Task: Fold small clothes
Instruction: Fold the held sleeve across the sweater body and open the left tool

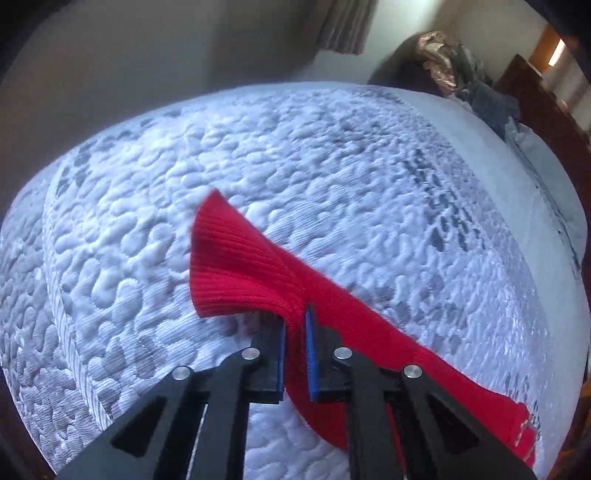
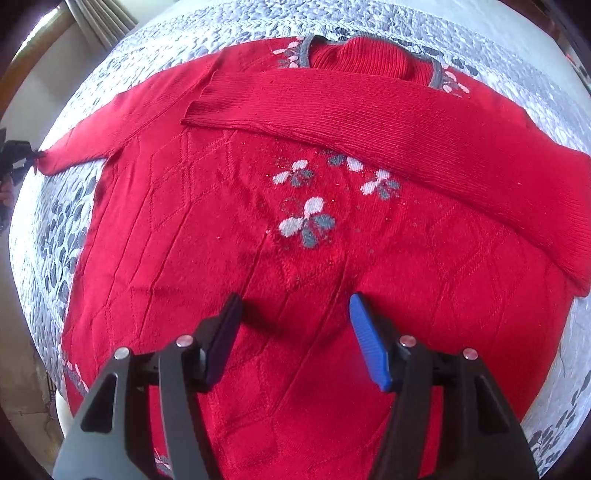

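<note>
A red knitted sweater [image 2: 295, 229] with white and grey flowers lies flat, front up, on a quilted white bed [image 2: 48, 229]. Its right sleeve [image 2: 369, 118] is folded across the chest. Its left sleeve [image 2: 92, 144] stretches out to the left. My left gripper [image 1: 295, 317] is shut on the ribbed cuff [image 1: 236, 266] of that sleeve and holds it above the bed; it also shows at the left edge of the right wrist view [image 2: 26, 158]. My right gripper [image 2: 295, 306] is open and empty, hovering over the sweater's lower body.
The quilted mattress [image 1: 332, 166] fills the left wrist view. A pile of clothes [image 1: 465, 74] lies at its far right edge beside dark furniture [image 1: 532, 92]. Curtains [image 2: 99, 22] hang at the upper left of the right wrist view.
</note>
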Demonstrator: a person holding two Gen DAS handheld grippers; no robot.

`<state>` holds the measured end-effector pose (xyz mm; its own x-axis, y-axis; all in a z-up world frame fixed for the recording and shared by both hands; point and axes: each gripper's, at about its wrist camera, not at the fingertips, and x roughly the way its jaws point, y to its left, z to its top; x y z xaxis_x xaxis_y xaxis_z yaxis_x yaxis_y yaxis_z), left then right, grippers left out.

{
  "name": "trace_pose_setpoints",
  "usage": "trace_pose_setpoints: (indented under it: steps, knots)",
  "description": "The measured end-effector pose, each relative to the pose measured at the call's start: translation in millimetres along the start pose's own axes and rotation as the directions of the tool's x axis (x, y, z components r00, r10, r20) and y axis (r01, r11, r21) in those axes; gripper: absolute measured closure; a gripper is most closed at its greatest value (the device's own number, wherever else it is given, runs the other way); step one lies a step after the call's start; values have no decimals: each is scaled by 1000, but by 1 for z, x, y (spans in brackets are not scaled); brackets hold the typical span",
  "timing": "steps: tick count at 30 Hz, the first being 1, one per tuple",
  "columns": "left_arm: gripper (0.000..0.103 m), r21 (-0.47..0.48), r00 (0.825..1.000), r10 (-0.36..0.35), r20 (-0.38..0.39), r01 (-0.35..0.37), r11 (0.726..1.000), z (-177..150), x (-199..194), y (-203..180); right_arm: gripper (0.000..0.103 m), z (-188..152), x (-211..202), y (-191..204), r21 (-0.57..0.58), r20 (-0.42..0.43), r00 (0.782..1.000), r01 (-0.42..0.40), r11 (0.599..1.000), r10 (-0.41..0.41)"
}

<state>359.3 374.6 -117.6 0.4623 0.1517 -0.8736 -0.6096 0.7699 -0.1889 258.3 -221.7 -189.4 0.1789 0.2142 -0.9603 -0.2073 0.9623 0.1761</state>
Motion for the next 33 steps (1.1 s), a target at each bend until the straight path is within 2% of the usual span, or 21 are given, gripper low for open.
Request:
trace_pose_setpoints:
  steps: [3, 6, 8, 11, 12, 14, 15, 19, 20, 22, 24, 26, 27, 28, 29, 31, 33]
  knots:
    - [95, 181, 993, -58, 105, 38, 983, -21, -36, -56, 42, -7, -7, -8, 14, 8, 1000, -13, 1000, 13]
    - [95, 329, 984, -126, 126, 79, 941, -48, -59, -111, 42, -12, -16, -14, 22, 23, 1000, -9, 1000, 9]
    - [95, 416, 978, -177, 111, 116, 902, -72, -70, -151, 42, -16, -21, -18, 30, 33, 999, -7, 1000, 6]
    - [95, 516, 967, -249, 46, 190, 835, -116, -78, -213, 42, -26, -30, -28, 54, 52, 999, -19, 998, 16]
    - [95, 538, 965, -258, 33, 201, 819, -127, -79, -227, 42, -28, -32, -31, 59, 56, 998, -21, 998, 18]
    - [95, 594, 958, -287, -11, 237, 768, -163, -80, -268, 42, -32, -37, -39, 74, 63, 998, -21, 997, 16]
    - [95, 603, 955, -295, -32, 253, 756, -174, -78, -280, 42, -33, -38, -42, 79, 65, 998, -22, 997, 17]
    - [94, 649, 930, -323, -175, 356, 673, -246, -70, -336, 41, -40, -45, -52, 99, 75, 997, -25, 995, 17]
    - [93, 664, 922, -320, -217, 380, 644, -264, -67, -348, 41, -41, -46, -54, 103, 76, 997, -24, 994, 16]
    - [86, 691, 902, -304, -306, 430, 581, -295, -63, -362, 39, -42, -46, -59, 111, 74, 997, -24, 994, 16]
    - [59, 714, 879, -317, -357, 476, 514, -319, -67, -369, 37, -44, -49, -63, 120, 77, 997, -23, 993, 14]
    - [45, 729, 863, -350, -365, 498, 469, -327, -79, -367, 37, -45, -50, -67, 129, 81, 997, -29, 991, 18]
    - [44, 734, 858, -368, -359, 503, 456, -326, -85, -365, 37, -46, -50, -69, 136, 83, 996, -33, 990, 22]
    - [44, 733, 855, -385, -348, 504, 457, -321, -89, -360, 37, -46, -51, -71, 141, 84, 996, -35, 989, 23]
    - [44, 724, 856, -389, -342, 504, 471, -310, -90, -353, 37, -46, -50, -71, 145, 86, 996, -38, 989, 25]
    - [44, 686, 870, -375, -321, 486, 541, -285, -83, -336, 37, -45, -50, -73, 153, 91, 995, -53, 987, 39]
    - [44, 660, 887, -358, -292, 458, 596, -266, -78, -319, 37, -41, -52, -73, 156, 93, 994, -71, 985, 57]
